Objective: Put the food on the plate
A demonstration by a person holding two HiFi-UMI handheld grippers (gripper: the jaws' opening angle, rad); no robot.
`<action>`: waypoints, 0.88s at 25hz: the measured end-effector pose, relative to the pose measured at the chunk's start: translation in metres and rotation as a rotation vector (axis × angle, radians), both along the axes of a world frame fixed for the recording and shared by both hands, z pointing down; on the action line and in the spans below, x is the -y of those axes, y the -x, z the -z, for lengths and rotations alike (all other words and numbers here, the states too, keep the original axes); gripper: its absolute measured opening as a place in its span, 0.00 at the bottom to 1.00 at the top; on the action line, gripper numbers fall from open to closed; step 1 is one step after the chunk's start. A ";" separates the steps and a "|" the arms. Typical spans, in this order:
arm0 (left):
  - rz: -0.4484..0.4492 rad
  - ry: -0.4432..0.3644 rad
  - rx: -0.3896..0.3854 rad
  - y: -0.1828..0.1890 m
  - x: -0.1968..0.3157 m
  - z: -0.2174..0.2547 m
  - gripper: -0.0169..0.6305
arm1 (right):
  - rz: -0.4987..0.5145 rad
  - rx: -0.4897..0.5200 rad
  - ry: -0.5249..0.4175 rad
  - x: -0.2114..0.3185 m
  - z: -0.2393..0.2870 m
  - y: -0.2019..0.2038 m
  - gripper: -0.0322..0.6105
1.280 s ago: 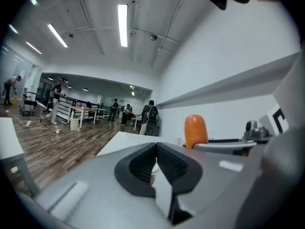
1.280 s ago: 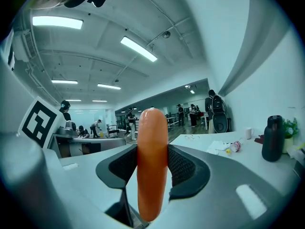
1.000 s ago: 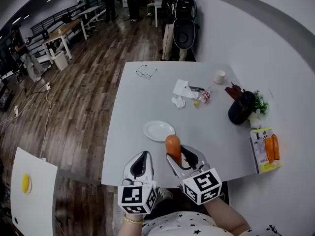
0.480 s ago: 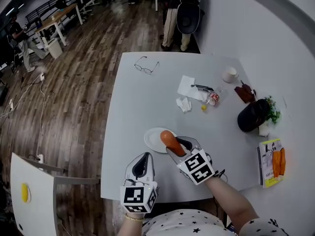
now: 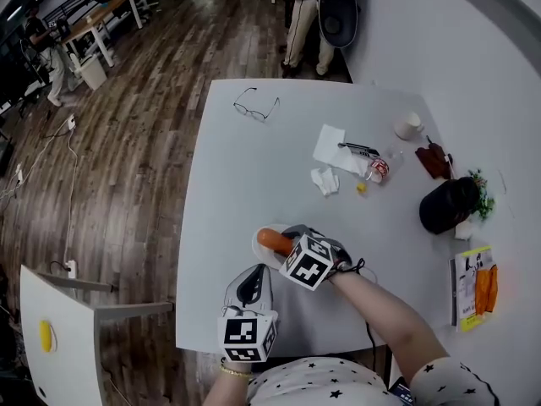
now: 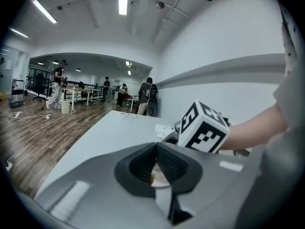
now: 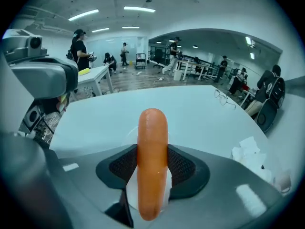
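- One sausage (image 7: pixel 152 142) clamped by its middle between the jaws of the right gripper (image 5: pixel 283 243), both ends sticking out past them.
- Held right above the white plate (image 5: pixel 257 248), close to the near edge of the desk (image 5: pixel 254 167); unclear whether touching the plate or just over it.
- Judged nearly done: food at the plate but not yet let go. Left to do: set down, open the jaws, back away.
- Left gripper (image 5: pixel 249 277) closed on nothing, jaws together, just beside the plate on its near side.
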State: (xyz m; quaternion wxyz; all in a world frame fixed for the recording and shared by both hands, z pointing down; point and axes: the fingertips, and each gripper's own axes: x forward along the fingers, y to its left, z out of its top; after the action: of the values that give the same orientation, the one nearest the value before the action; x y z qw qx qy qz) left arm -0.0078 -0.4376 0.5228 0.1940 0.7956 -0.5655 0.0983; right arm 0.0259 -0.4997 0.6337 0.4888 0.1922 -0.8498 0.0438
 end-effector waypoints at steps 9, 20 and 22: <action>0.008 0.022 -0.013 0.004 0.005 -0.005 0.04 | 0.112 -0.110 0.051 0.007 -0.023 0.015 0.36; 0.013 0.001 -0.031 0.001 0.001 0.007 0.04 | -0.160 0.184 -0.067 0.003 0.025 0.007 0.38; 0.006 -0.010 -0.032 -0.003 -0.002 0.013 0.04 | -0.295 0.313 -0.061 -0.001 0.047 -0.002 0.38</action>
State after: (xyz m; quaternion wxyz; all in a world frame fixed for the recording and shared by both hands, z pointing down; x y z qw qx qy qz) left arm -0.0049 -0.4354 0.5100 0.1993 0.7964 -0.5651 0.0823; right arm 0.0277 -0.4982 0.5866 0.3330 0.3200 -0.8790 0.1183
